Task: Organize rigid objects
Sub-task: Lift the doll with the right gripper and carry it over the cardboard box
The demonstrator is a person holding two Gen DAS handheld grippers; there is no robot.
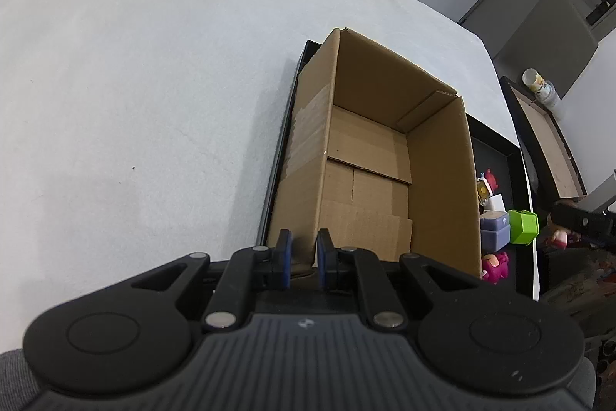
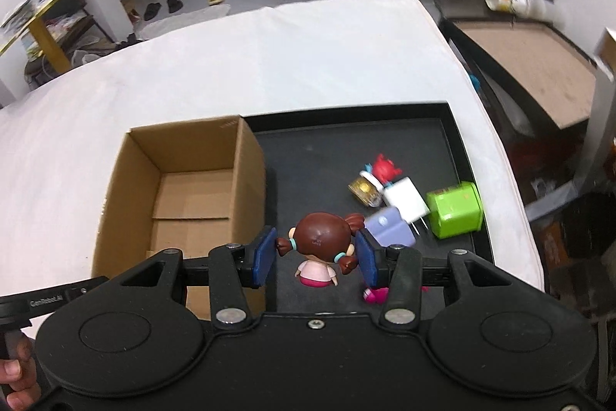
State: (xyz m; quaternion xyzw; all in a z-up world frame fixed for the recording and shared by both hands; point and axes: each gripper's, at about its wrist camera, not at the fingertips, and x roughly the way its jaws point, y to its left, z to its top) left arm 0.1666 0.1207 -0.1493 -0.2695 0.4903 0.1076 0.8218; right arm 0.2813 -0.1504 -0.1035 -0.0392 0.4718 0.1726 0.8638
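Note:
An open, empty cardboard box (image 1: 369, 156) stands on the left part of a black tray (image 2: 346, 126); it also shows in the right wrist view (image 2: 181, 187). My left gripper (image 1: 302, 257) is shut on the box's near wall. My right gripper (image 2: 313, 253) is shut on a doll (image 2: 321, 249) with brown pigtails and a pink dress, held above the tray just right of the box. On the tray lie a green box (image 2: 454, 208), a white charger (image 2: 406, 201), a purple block (image 2: 390, 228), a red figure (image 2: 385, 166), a gold item (image 2: 364, 191) and a pink figure (image 2: 375, 295).
The tray sits on a white-covered table (image 2: 269, 64). A chair with a brown seat (image 2: 527, 72) stands at the table's right edge, with a can (image 2: 512, 0) beyond it. The table surface left of the box is white cloth (image 1: 134, 103).

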